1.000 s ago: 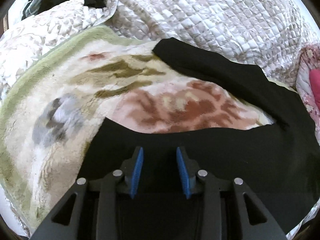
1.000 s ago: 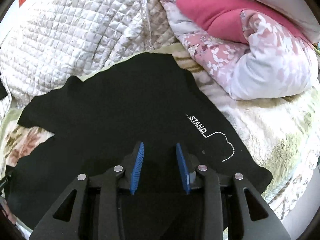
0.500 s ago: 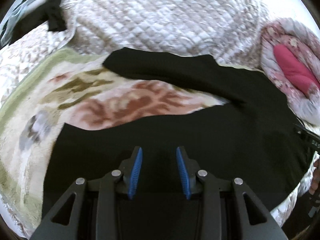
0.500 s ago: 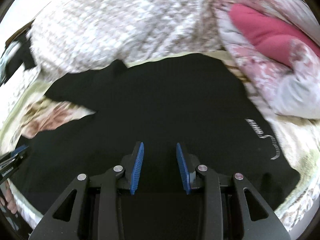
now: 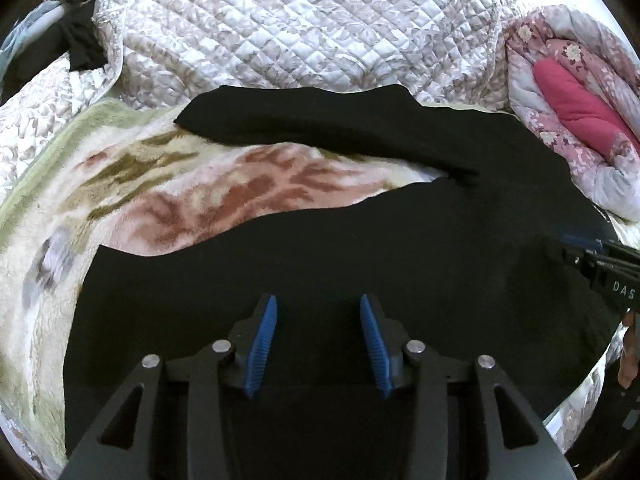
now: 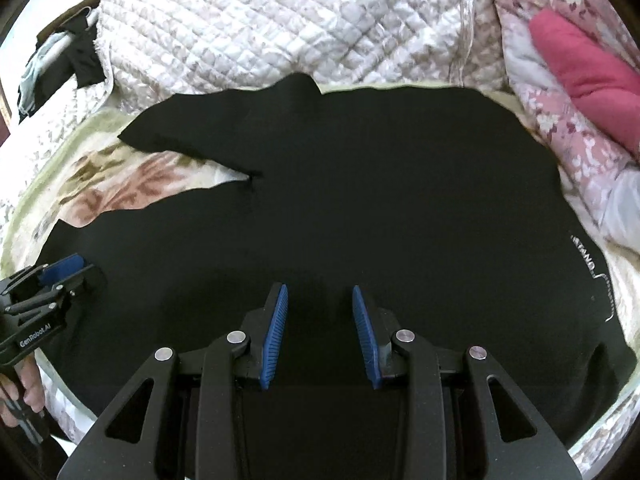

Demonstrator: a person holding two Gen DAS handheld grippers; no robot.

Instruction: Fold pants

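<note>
Nearest: left gripper (image 5: 318,342) and right gripper (image 6: 320,334), blue-padded, both parted wide and empty, low over the near leg and seat. Beneath and beyond: black knit pants (image 6: 360,200) spread flat on the floral fleece blanket (image 5: 168,196), legs splayed apart, white quilted bedspread (image 5: 280,28) and pink floral duvet (image 5: 576,120) behind. Likely trouble: pinching one layer only, or snagging fleece, dragging the pants crooked.

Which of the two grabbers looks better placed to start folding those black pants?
Probably the left gripper: open, it hovers over the near leg of the black fabric pants, beside the splayed legs. The open right gripper hovers over the broad waist end.
</note>
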